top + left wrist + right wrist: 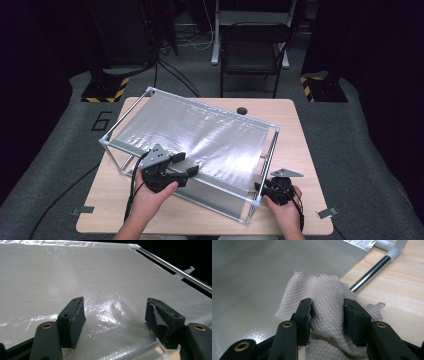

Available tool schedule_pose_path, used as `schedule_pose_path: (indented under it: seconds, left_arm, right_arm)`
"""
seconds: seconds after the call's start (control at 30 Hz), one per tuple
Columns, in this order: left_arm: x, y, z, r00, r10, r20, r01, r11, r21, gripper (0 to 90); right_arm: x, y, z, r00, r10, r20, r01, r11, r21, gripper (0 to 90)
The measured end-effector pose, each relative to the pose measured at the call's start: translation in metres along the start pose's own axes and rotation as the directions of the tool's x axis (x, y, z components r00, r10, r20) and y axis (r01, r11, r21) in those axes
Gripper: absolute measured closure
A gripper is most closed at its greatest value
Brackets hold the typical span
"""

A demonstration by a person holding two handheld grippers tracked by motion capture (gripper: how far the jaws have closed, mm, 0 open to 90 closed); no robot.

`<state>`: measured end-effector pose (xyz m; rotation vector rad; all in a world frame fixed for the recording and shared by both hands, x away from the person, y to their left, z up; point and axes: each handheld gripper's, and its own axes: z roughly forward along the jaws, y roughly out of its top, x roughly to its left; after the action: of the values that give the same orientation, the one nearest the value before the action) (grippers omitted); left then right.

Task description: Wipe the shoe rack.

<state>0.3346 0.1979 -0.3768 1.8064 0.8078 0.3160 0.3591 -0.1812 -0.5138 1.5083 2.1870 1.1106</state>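
Cloth comes first: a pale grey, diamond-quilted cleaning cloth (322,297) sits bunched between the jaws of my right gripper (327,315), which pinch a fold of it. It lies at the near right corner of the silvery reflective sheet (200,135), partly on the sheet's edge and partly on the light wooden worktop (300,150), just beside a chrome rod (368,273) of the frame. In the high view the right gripper (276,189) sits at that same corner of the white-jointed metal tube frame (127,119) that carries the sheet, which slopes down toward me.

My left gripper (115,315) stands wide, jaws well apart and holding nothing, low over the glossy sheet; in the high view it (192,170) rests at the sheet's near edge, left of centre.

I judge this to be wiping the sheet down, and it looks early: the cloth is crumpled at one corner and almost the whole surface lies ahead of it. I cannot tell from the glare which parts, if any, are already wiped. What remains, as I read it, is drawing the cloth across the sheet while the left gripper steadies it.

As for writing, I read a large painted "6" (102,120) on the grey floor left of the worktop; nothing else is legible.
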Motion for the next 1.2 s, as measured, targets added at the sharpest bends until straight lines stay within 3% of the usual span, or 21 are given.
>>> schedule_pose_path:
  seconds: [0.1,0.3,0.33,0.47,0.6,0.67,0.9,1.2]
  left_arm:
    - [-0.002,-0.001,-0.004,0.9996,0.025,0.011,-0.025,0.9996,0.009,28.2]
    - [-0.002,-0.004,-0.009,0.9995,0.017,0.025,-0.017,0.9998,0.007,27.3]
    - [-0.002,-0.004,-0.009,0.9995,0.001,0.03,-0.001,1.0,0.007,27.1]
    - [-0.003,-0.004,-0.012,0.9986,0.04,0.035,-0.04,0.9992,0.007,25.2]
    - [-0.004,-0.006,-0.012,0.9986,0.042,0.032,-0.042,0.9991,0.005,26.0]
    - [-0.003,-0.007,-0.011,0.9985,0.048,0.027,-0.048,0.9988,-0.004,26.0]
    - [-0.002,-0.011,-0.012,0.9984,0.042,0.038,-0.041,0.999,-0.019,26.1]
    - [-0.002,-0.012,-0.012,0.9983,0.039,0.043,-0.038,0.999,-0.025,26.4]
  right_arm:
    - [-0.002,0.002,0.001,1.0,0.004,0.0,-0.004,1.0,0.004,58.3]
    - [-0.006,0.005,0.002,0.9999,0.012,-0.004,-0.012,1.0,0.004,57.0]
    - [-0.007,0.005,0.002,0.9997,0.021,-0.007,-0.021,1.0,-0.001,56.9]
    - [-0.009,0.006,0.004,0.9996,0.029,0.005,-0.029,1.0,-0.011,57.1]
    - [-0.01,0.008,0.006,0.9995,0.028,0.015,-0.028,1.0,-0.014,57.2]
    - [-0.009,0.009,0.006,0.999,0.042,0.015,-0.042,0.999,-0.002,57.1]
    - [0.001,0.002,0.002,0.9996,0.012,0.025,-0.012,1.0,-0.004,57.0]
    - [0.022,-0.028,-0.017,0.9975,-0.024,-0.066,0.023,1.0,-0.014,56.9]
